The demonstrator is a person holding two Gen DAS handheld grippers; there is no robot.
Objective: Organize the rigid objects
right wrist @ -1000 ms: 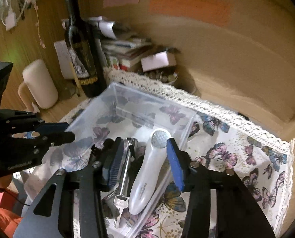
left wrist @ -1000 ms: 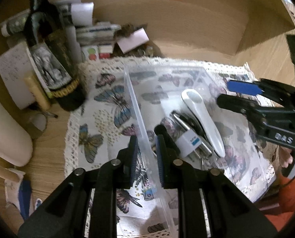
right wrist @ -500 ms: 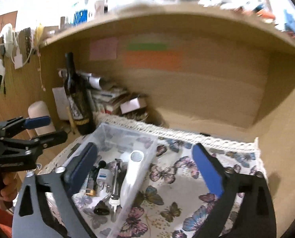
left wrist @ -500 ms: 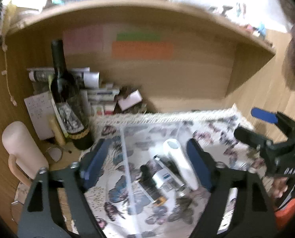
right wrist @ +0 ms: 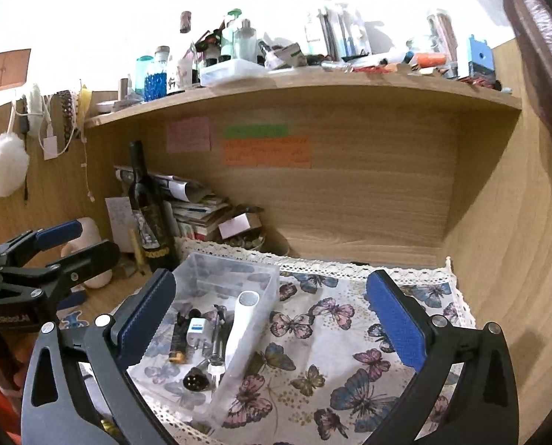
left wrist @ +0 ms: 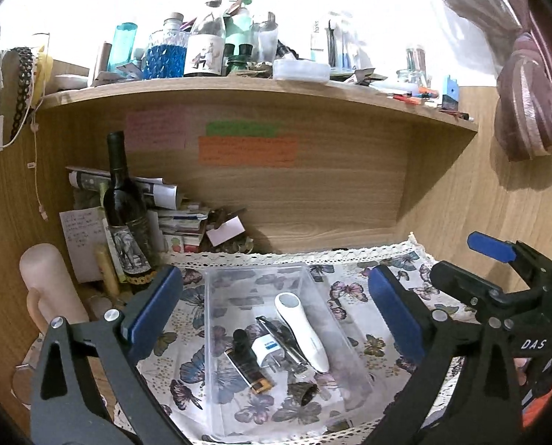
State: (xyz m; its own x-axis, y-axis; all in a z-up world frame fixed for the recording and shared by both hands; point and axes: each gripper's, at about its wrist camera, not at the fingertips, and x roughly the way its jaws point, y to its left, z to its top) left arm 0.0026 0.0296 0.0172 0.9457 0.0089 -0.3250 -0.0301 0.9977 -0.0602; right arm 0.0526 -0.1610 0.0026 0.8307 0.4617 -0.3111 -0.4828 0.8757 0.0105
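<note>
A clear plastic box [left wrist: 354,367] [right wrist: 261,289] sits on the butterfly cloth [left wrist: 190,315] [right wrist: 335,337]. Inside lie a white handheld device [left wrist: 301,330] [right wrist: 240,326], a white plug adapter [left wrist: 266,350] [right wrist: 195,330], metal tools, a black stick-shaped item [left wrist: 246,361] and a small dark round part [left wrist: 304,391] [right wrist: 193,381]. My left gripper [left wrist: 276,315] is wide open and empty, held back above the box. My right gripper [right wrist: 272,315] is wide open and empty, over the box's right wall and the cloth. Each gripper shows in the other's view [left wrist: 472,270] [right wrist: 72,248].
A dark wine bottle [left wrist: 124,211] [right wrist: 148,207] stands left of the cloth, beside stacked papers and booklets [left wrist: 179,218]. A pale mug [left wrist: 46,293] is at the far left. A cluttered shelf [left wrist: 257,85] overhangs the desk. Wooden walls [right wrist: 368,200] close the back and right.
Both grippers have opened wide and drawn back and up from the box. The left one let go of the box wall; the right one released the white device, which stays inside.
</note>
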